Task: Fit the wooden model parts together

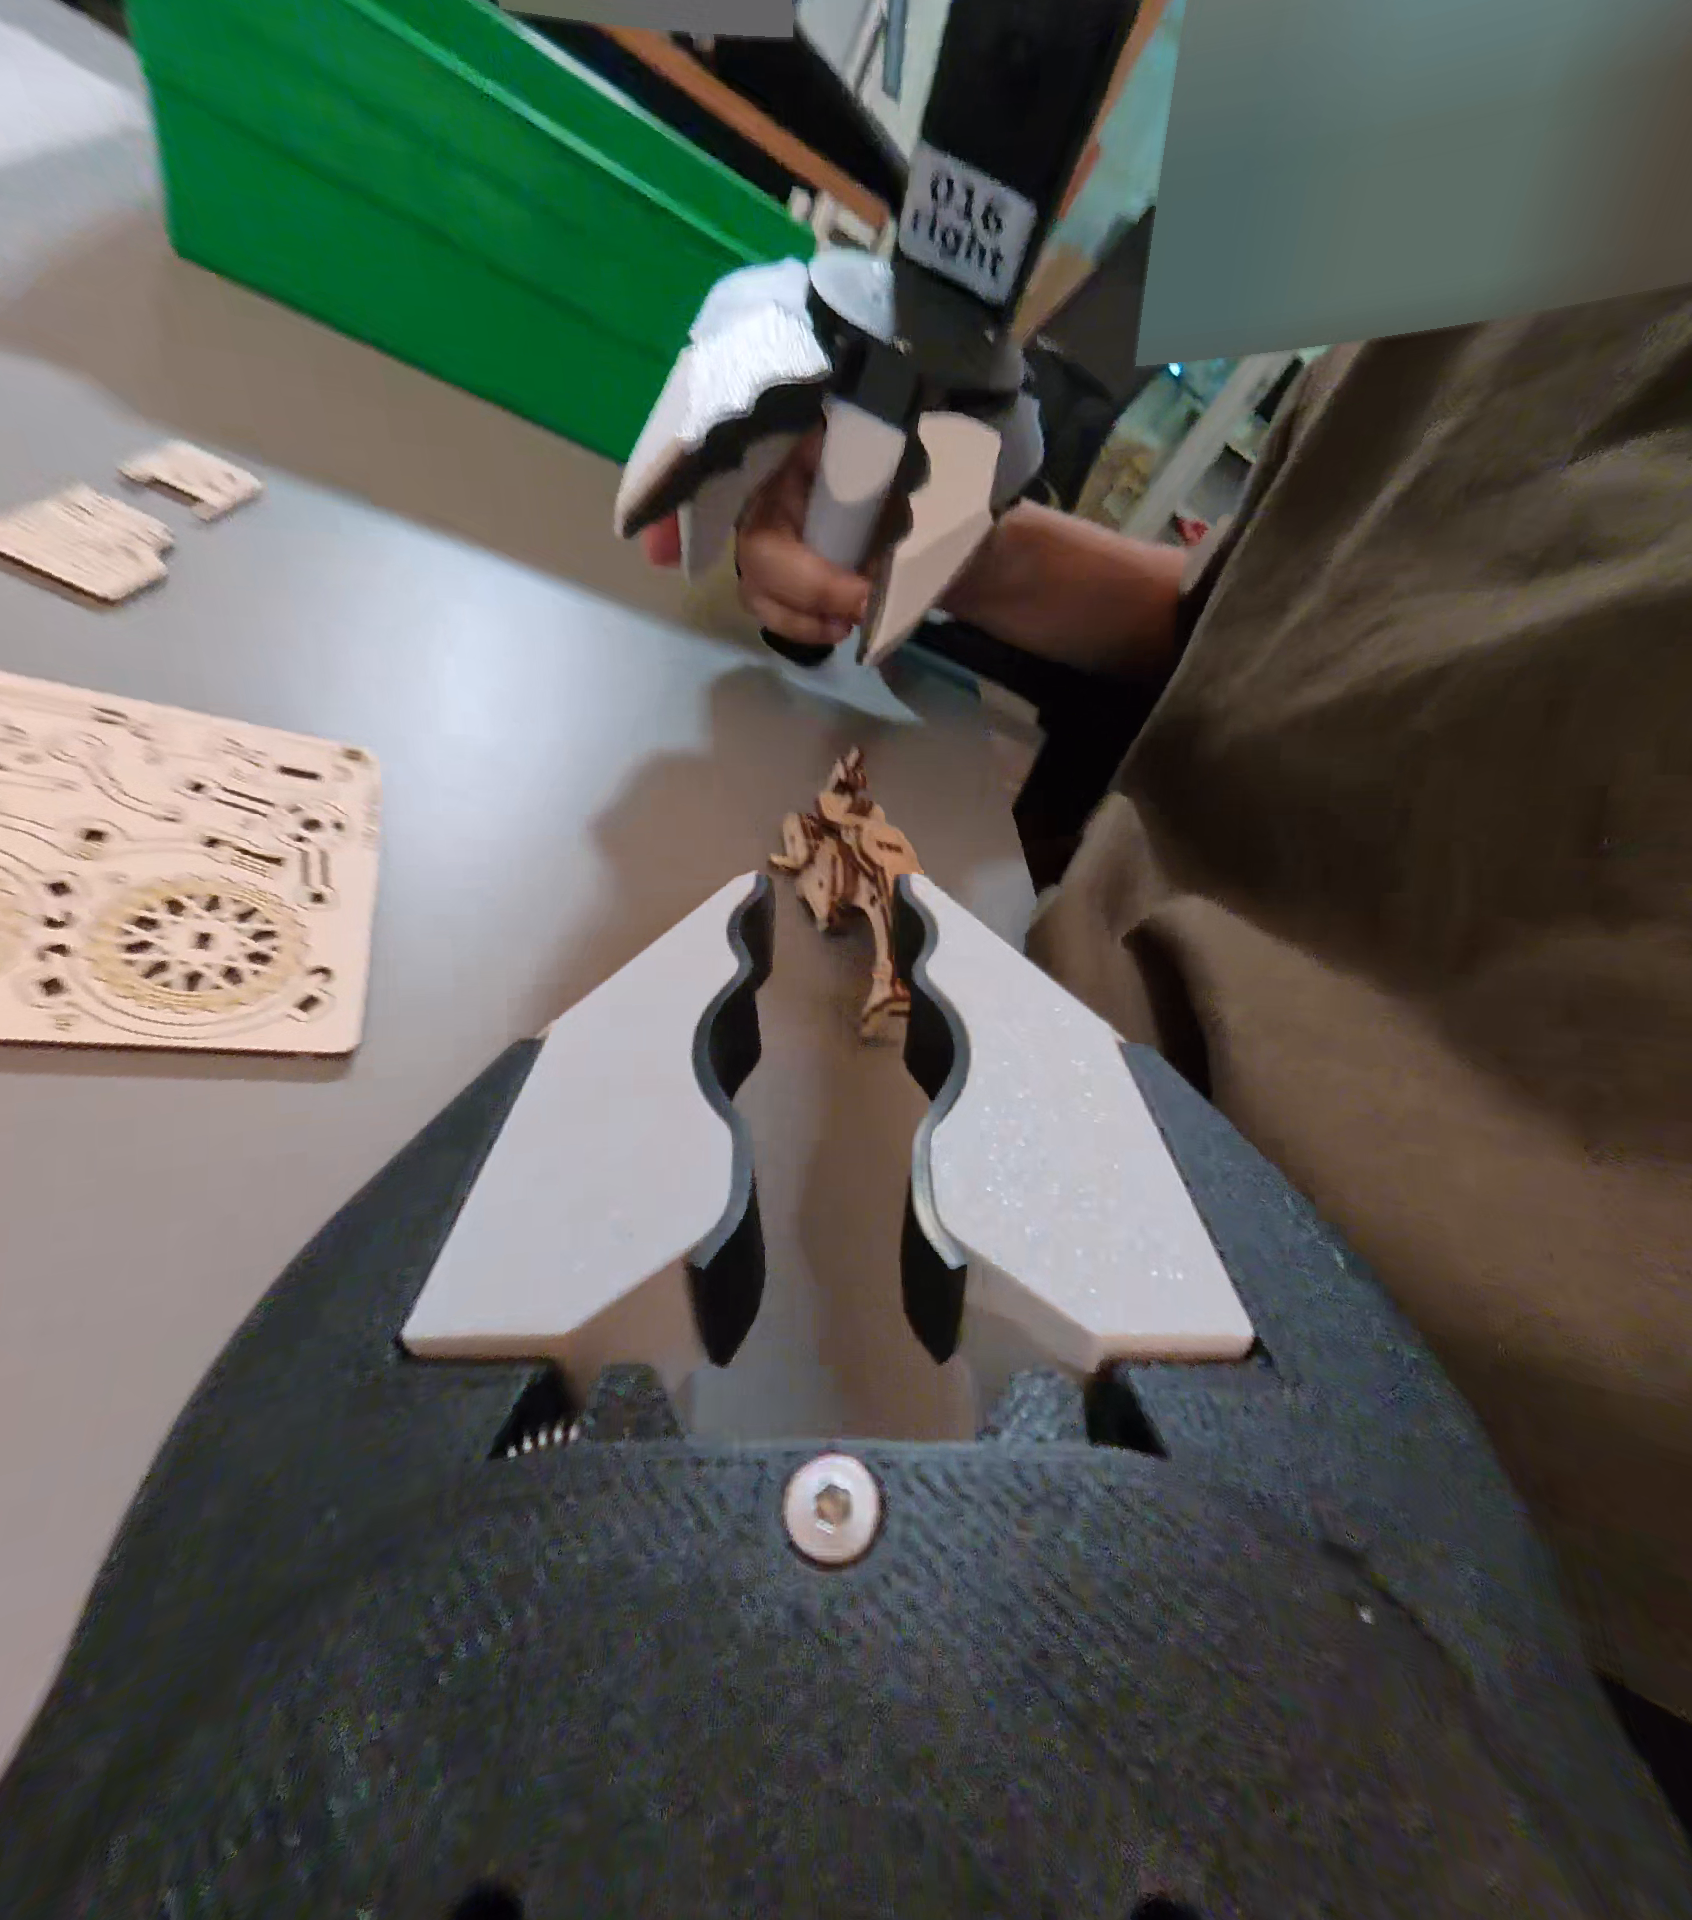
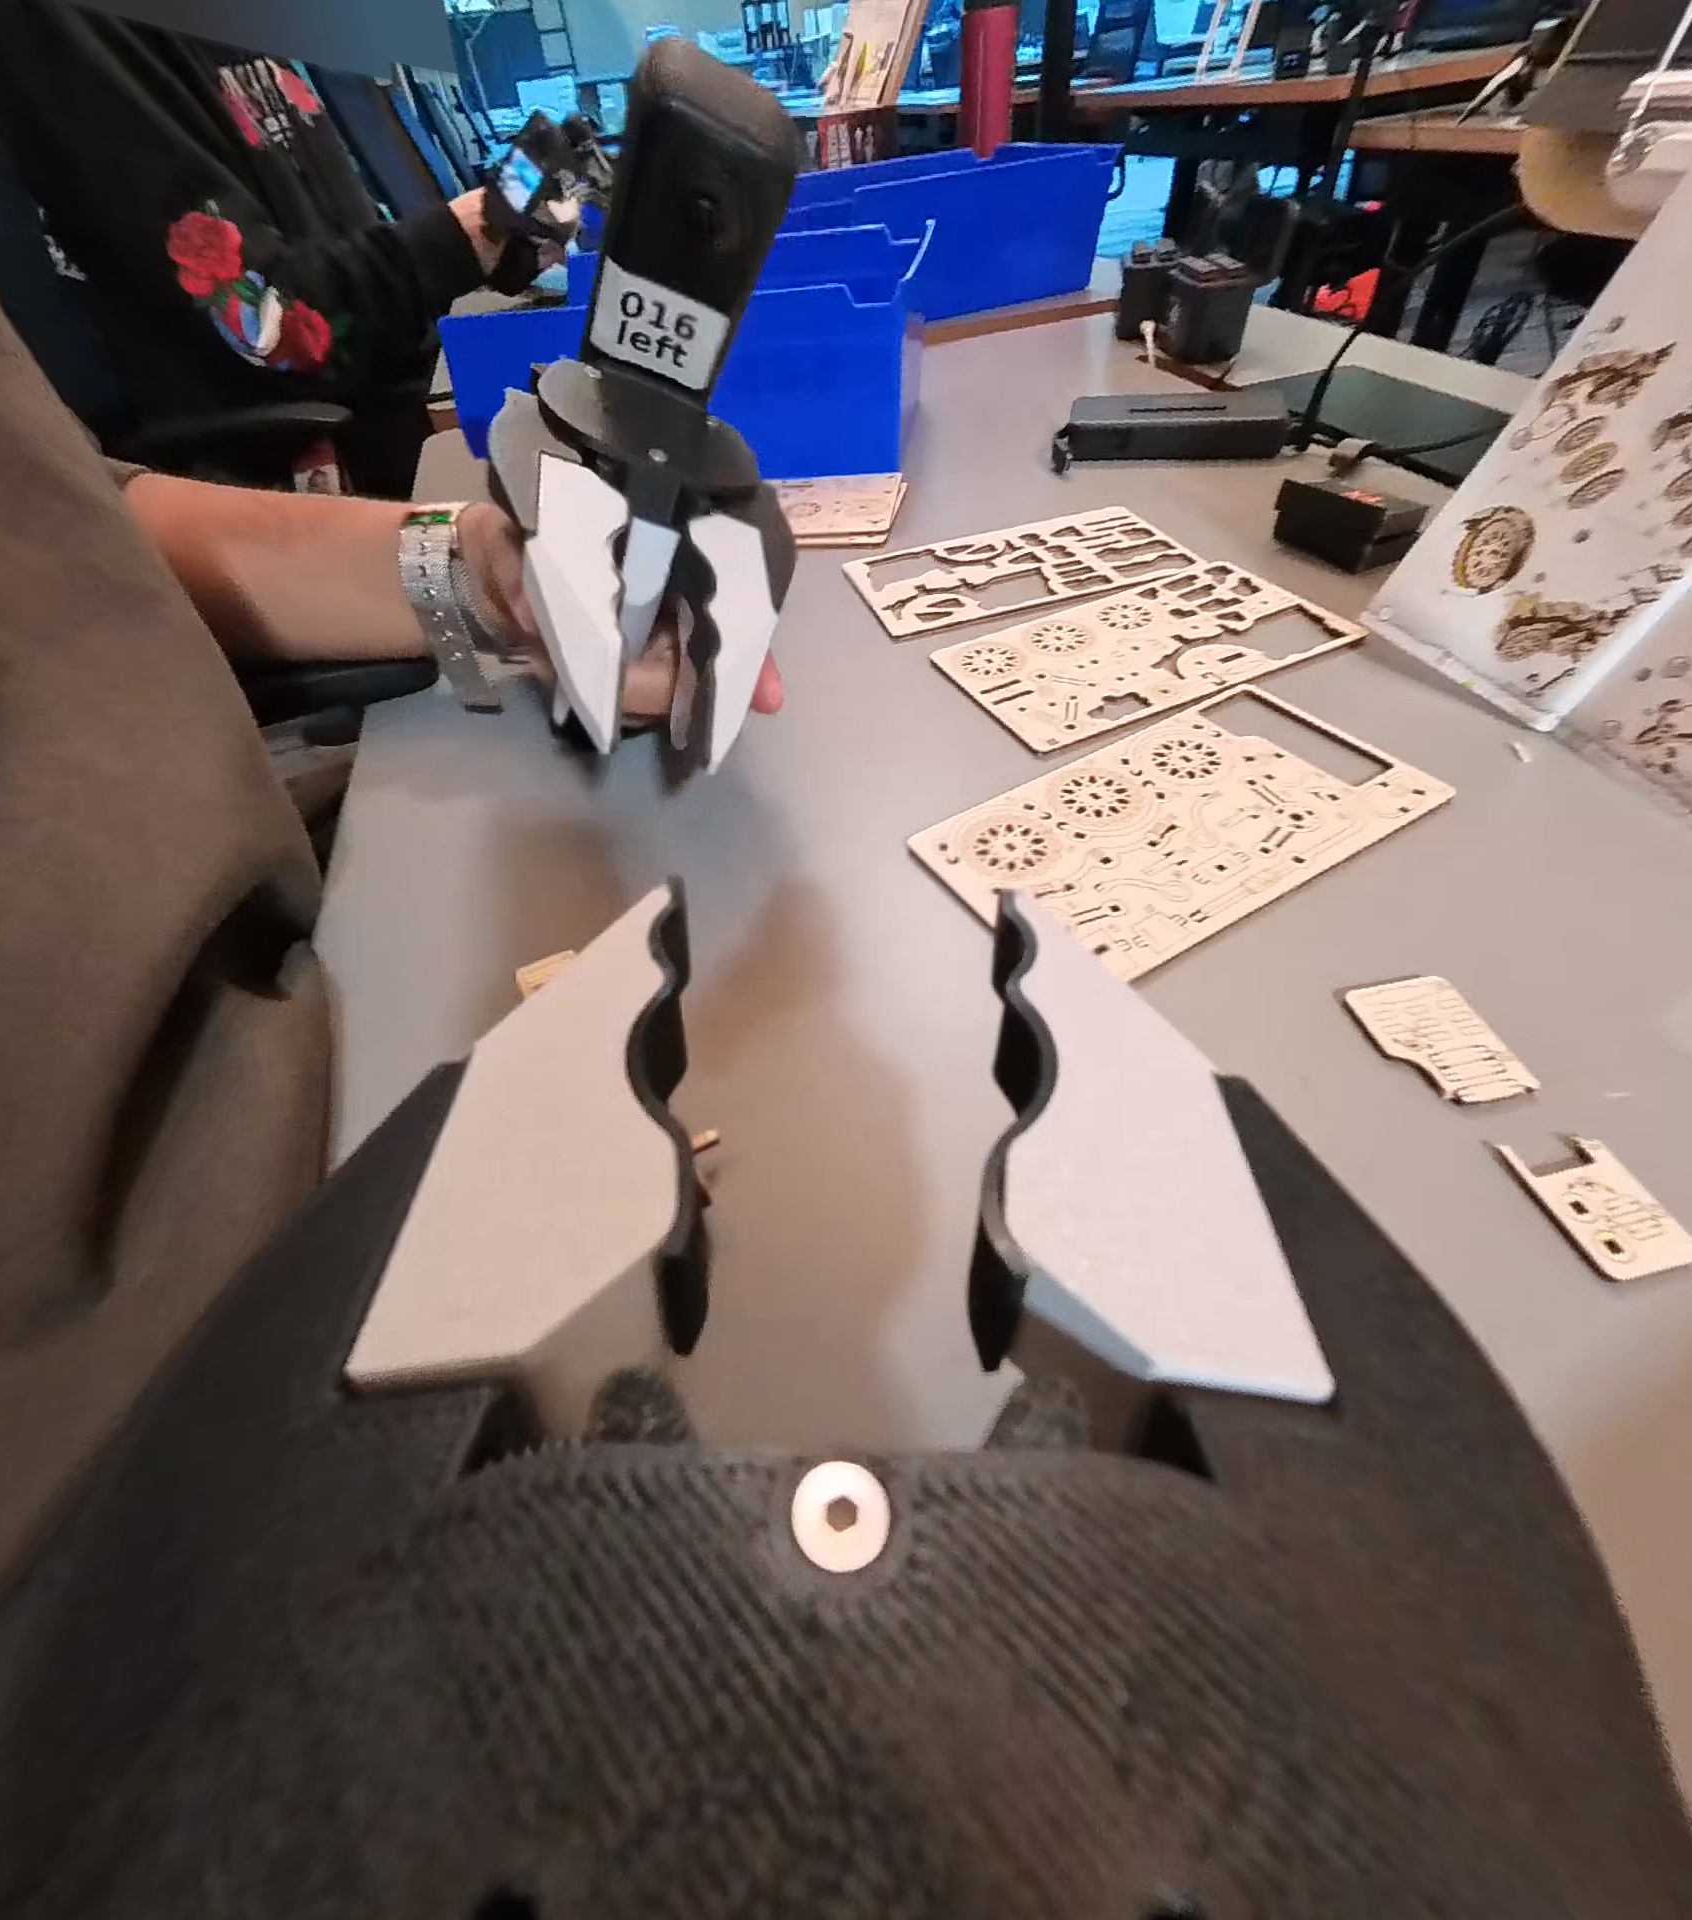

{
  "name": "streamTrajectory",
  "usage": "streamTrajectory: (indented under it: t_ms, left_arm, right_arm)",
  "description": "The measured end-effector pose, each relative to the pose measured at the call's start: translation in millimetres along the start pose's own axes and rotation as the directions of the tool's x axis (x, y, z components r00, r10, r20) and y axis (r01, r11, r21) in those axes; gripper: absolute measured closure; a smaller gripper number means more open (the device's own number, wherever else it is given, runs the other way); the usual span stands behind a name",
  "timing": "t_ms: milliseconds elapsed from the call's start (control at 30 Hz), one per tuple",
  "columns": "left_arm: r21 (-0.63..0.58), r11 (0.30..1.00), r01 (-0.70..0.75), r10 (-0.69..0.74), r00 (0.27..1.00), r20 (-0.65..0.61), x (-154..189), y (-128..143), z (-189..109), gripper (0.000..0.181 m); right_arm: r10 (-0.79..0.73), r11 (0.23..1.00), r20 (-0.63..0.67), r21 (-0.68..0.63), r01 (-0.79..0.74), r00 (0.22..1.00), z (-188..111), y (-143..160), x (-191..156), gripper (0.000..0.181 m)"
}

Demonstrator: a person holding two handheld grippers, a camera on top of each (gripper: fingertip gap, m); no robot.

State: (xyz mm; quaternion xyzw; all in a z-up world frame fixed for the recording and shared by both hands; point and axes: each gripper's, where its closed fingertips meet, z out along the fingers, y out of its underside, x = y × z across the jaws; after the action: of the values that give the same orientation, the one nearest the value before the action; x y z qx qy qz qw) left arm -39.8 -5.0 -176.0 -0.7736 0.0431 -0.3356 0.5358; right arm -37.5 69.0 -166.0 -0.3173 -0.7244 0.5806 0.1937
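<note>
A small, partly built wooden model [image 1: 847, 847] lies on the grey table [image 1: 509, 644] near its front edge. In the left wrist view my left gripper [image 1: 834, 894] is open and empty, its tips just short of the model, hovering above the table. My right gripper [image 1: 873, 644] hangs above and beyond the model. In the right wrist view my right gripper [image 2: 842, 904] is wide open and empty above the table. Small wooden bits [image 2: 546, 971] peek out from behind its left finger. My left gripper [image 2: 660, 743] shows ahead, slightly open and pointing down.
Laser-cut wooden sheets [image 2: 1185, 842] [image 2: 1133, 665] [image 2: 1060, 566] lie to the right, with two small punched pieces [image 2: 1434, 1039] [image 2: 1600, 1210]. Blue bins [image 2: 821, 384], black devices [image 2: 1174, 426] and a printed box [image 2: 1652, 520] stand behind. A green bin [image 1: 426, 208] stands at the back. A person's brown garment [image 1: 1444, 935] borders the table edge. The tips of one gripper are about 9 centimetres away from the tips of the other.
</note>
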Motion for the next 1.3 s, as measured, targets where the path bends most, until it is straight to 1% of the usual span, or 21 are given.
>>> streamTrajectory:
  t_ms: [133,267,367,433,533,700,800,867,933,1000,1133,1167,1200,1233,1300]
  left_arm:
    - [0.107,0.993,-0.043,0.032,0.994,0.102,-16,-17,-11,0.162]
    - [0.171,0.984,-0.047,0.018,0.985,0.169,-28,-27,-19,0.162]
    - [0.156,0.988,-0.011,-0.020,0.980,0.197,-35,-25,-17,0.155]
    - [0.130,0.991,-0.015,-0.013,0.977,0.211,-37,-22,-14,0.151]
    - [0.098,0.995,-0.030,0.006,0.971,0.239,-38,-19,-10,0.146]
    - [0.083,0.995,-0.062,0.037,0.961,0.274,-36,-19,-5,0.136]
    - [0.066,0.993,-0.094,0.070,0.951,0.302,-35,-19,1,0.130]
    - [0.055,0.991,-0.121,0.095,0.935,0.341,-37,-19,2,0.121]
    - [0.055,0.986,-0.160,0.125,0.907,0.402,-41,-23,1,0.108]
    - [0.063,0.976,-0.208,0.159,0.879,0.449,-43,-28,-1,0.101]
    - [0.077,0.958,-0.276,0.201,0.839,0.506,-42,-34,-6,0.094]
    - [0.087,0.950,-0.300,0.208,0.817,0.538,-43,-37,-9,0.092]
    - [0.104,0.938,-0.332,0.212,0.781,0.587,-45,-41,-14,0.093]
    - [0.123,0.917,-0.378,0.217,0.735,0.642,-47,-47,-21,0.097]
    - [0.124,0.875,-0.468,0.232,0.630,0.741,-49,-56,-34,0.112]
  right_arm:
    - [0.000,0.999,-0.075,0.040,0.003,0.997,-7,-6,18,0.131]
    - [0.053,0.992,-0.125,0.119,-0.038,0.991,-16,-16,36,0.141]
    - [0.093,0.988,-0.135,0.136,-0.075,0.987,-16,-17,44,0.142]
    - [0.107,0.988,-0.130,0.125,-0.091,0.986,-14,-15,44,0.142]
    - [0.093,0.990,-0.118,0.115,-0.080,0.989,-10,-15,38,0.142]
    - [0.031,0.995,-0.114,0.097,-0.020,0.993,-9,-16,21,0.143]
    - [0.016,0.993,-0.110,0.118,-0.003,0.994,-9,-21,12,0.142]
    - [0.017,0.991,-0.107,0.137,-0.002,0.994,-8,-25,8,0.141]
    - [0.014,0.989,-0.113,0.150,0.004,0.993,-8,-28,5,0.139]
    - [-0.003,0.989,-0.128,0.147,0.022,0.992,-7,-29,3,0.138]
    - [-0.039,0.993,-0.162,0.100,0.056,0.986,-8,-24,1,0.146]
    - [-0.047,0.993,-0.189,0.096,0.066,0.981,-10,-25,4,0.149]
    - [-0.058,0.992,-0.225,0.096,0.081,0.973,-12,-25,8,0.152]
    - [-0.072,0.990,-0.264,0.097,0.101,0.962,-14,-27,13,0.152]
    - [-0.111,0.986,-0.332,0.083,0.146,0.937,-18,-27,21,0.147]
